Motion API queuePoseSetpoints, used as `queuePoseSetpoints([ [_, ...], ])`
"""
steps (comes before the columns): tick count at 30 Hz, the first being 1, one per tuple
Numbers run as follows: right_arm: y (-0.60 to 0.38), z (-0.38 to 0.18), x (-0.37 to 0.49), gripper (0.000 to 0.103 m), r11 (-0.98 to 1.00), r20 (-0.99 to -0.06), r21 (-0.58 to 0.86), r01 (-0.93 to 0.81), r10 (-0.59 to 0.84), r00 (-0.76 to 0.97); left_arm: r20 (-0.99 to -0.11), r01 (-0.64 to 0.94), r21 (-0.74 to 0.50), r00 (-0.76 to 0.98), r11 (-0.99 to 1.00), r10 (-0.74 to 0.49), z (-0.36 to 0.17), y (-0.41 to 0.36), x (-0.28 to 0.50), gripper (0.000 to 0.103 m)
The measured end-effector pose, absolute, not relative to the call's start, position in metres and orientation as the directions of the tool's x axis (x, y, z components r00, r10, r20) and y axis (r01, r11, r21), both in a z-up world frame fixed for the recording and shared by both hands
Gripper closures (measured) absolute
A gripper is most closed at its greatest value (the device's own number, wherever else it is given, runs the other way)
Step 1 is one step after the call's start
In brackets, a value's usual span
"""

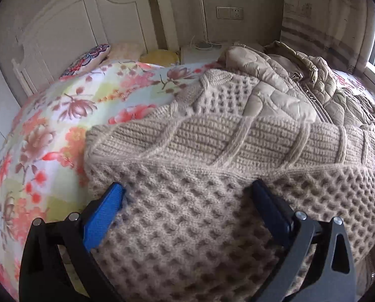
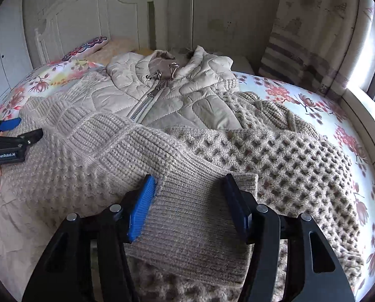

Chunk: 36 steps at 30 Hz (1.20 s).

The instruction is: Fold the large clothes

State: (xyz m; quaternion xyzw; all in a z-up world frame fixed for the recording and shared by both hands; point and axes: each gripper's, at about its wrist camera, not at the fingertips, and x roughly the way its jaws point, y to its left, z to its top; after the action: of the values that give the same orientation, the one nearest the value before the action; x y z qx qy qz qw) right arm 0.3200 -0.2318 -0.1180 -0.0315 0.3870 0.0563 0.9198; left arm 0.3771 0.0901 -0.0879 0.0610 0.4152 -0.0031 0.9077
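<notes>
A large beige knit sweater point(image 1: 212, 201) lies spread on the bed, its ribbed sleeve point(image 1: 237, 136) folded across the waffle-knit body. My left gripper point(image 1: 187, 191) is open, its fingers resting on the sweater's left side. In the right wrist view the sweater point(image 2: 275, 156) fills the foreground. My right gripper point(image 2: 188, 183) is open, its jaws on either side of the ribbed sleeve cuff point(image 2: 200, 201), not closed on it. The left gripper point(image 2: 13, 133) shows at the left edge there.
A beige quilted jacket point(image 2: 167, 93) lies on the sweater's far part, also in the left wrist view point(image 1: 283, 88). Floral bedsheet point(image 1: 61, 115), pillows point(image 1: 91, 58) and white headboard point(image 1: 86, 20) behind. Wall and window point(image 2: 373, 80) at the right.
</notes>
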Motion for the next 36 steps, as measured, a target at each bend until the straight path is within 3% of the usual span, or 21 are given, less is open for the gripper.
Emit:
queuePoseSetpoints([
  [5,-0.242,-0.106,0.316,0.047,0.991,-0.709,0.027,-0.133,0.113,0.696,-0.751,0.058,0.102,0.659,0.993,0.039,-0.089,0.092,0.375,0.002],
  [8,-0.26,-0.097,0.311,0.043,0.999,-0.664,0.016,-0.046,0.045,0.746,-0.75,0.057,0.101,0.66,0.993,0.038,-0.088,0.09,0.374,0.002],
  [11,-0.286,-0.119,0.324,0.039,0.998,-0.724,0.041,0.051,-0.006,0.69,-0.751,0.059,0.105,0.659,0.993,0.04,-0.088,0.091,0.375,0.002],
  [13,-0.294,-0.119,0.324,0.038,0.994,-0.73,0.102,0.049,0.041,0.682,-0.751,0.059,0.103,0.659,0.993,0.039,-0.087,0.091,0.375,0.002],
  [20,-0.275,-0.087,0.311,0.036,0.997,-0.688,0.074,0.004,0.048,0.725,-0.751,0.059,0.101,0.66,0.993,0.037,-0.088,0.092,0.375,0.002],
  [23,-0.26,-0.078,0.318,0.027,0.998,-0.68,0.023,-0.057,0.058,0.731,-0.75,0.058,0.098,0.66,0.993,0.035,-0.086,0.091,0.372,0.002],
  [24,-0.256,-0.08,0.324,0.021,0.998,-0.685,0.001,-0.07,0.052,0.727,-0.75,0.058,0.095,0.66,0.994,0.033,-0.087,0.091,0.373,0.002],
  [28,-0.254,-0.125,0.352,0.015,0.997,-0.751,-0.012,-0.07,0.037,0.66,-0.75,0.056,0.082,0.661,0.995,0.025,-0.086,0.094,0.373,0.002],
  [36,-0.259,-0.122,0.352,0.015,0.997,-0.74,0.036,-0.065,0.07,0.669,-0.751,0.055,0.061,0.66,0.997,0.01,-0.087,0.097,0.374,0.002],
])
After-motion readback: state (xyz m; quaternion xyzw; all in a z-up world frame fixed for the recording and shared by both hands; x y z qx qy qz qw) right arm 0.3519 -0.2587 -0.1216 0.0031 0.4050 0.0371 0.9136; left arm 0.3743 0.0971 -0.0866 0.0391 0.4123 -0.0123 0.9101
